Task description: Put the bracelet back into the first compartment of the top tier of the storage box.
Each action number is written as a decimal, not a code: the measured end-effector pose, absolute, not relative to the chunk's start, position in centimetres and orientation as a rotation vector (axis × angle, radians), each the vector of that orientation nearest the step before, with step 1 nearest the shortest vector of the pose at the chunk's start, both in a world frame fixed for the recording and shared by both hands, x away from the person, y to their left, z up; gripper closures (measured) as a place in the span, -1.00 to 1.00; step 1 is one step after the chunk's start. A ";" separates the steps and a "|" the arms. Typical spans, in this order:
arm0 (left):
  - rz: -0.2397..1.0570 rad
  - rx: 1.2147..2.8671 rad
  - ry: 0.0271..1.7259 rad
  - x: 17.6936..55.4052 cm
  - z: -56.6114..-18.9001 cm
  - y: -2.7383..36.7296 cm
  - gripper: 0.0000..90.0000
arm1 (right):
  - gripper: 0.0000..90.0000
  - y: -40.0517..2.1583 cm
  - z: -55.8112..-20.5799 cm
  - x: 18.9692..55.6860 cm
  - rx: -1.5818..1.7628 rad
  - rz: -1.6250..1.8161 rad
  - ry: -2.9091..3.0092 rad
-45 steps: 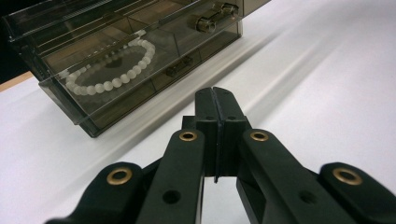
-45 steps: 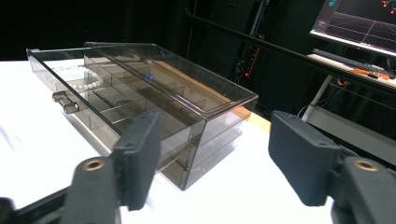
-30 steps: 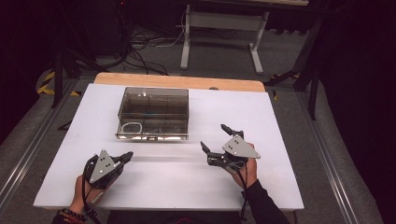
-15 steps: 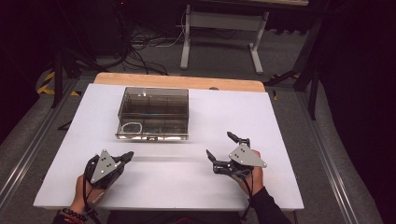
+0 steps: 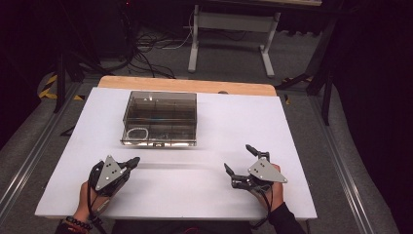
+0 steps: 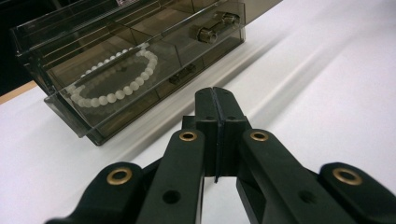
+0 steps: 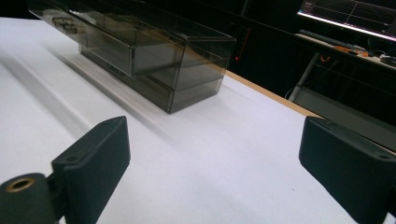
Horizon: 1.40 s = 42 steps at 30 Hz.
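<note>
Left claw [image 5: 130, 163] pinched fully shut, nothing in it, parked low at the near left of the white tabletop [image 5: 292, 126]. Right claw [image 5: 241, 160] spread wide, empty, near right, well apart from the left one. Smoked clear drawer box [image 5: 160, 117] sits far centre, closer to the left claw, touching neither. In the left gripper view its near-left compartment holds a white bead bracelet [image 6: 116, 80] lying flat; small metal pieces [image 6: 212, 29] sit in a compartment to its right.
</note>
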<state>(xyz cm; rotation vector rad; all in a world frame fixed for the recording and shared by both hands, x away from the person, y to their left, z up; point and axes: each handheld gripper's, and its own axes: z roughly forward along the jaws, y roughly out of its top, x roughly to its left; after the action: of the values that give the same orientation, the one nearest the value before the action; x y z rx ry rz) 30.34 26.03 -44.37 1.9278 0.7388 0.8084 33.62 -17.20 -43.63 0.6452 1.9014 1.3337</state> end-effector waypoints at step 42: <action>0.837 1.912 0.756 34.3 -43.7 24.0 0.99 | -0.79 -19.1 -45.7 32.0 0.651 1.261 1.956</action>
<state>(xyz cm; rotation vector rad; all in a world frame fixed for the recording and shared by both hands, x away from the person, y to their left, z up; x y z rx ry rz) 34.26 24.03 -43.67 1.9120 0.7564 0.8371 32.01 -19.15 -45.70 0.6510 1.9555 1.2607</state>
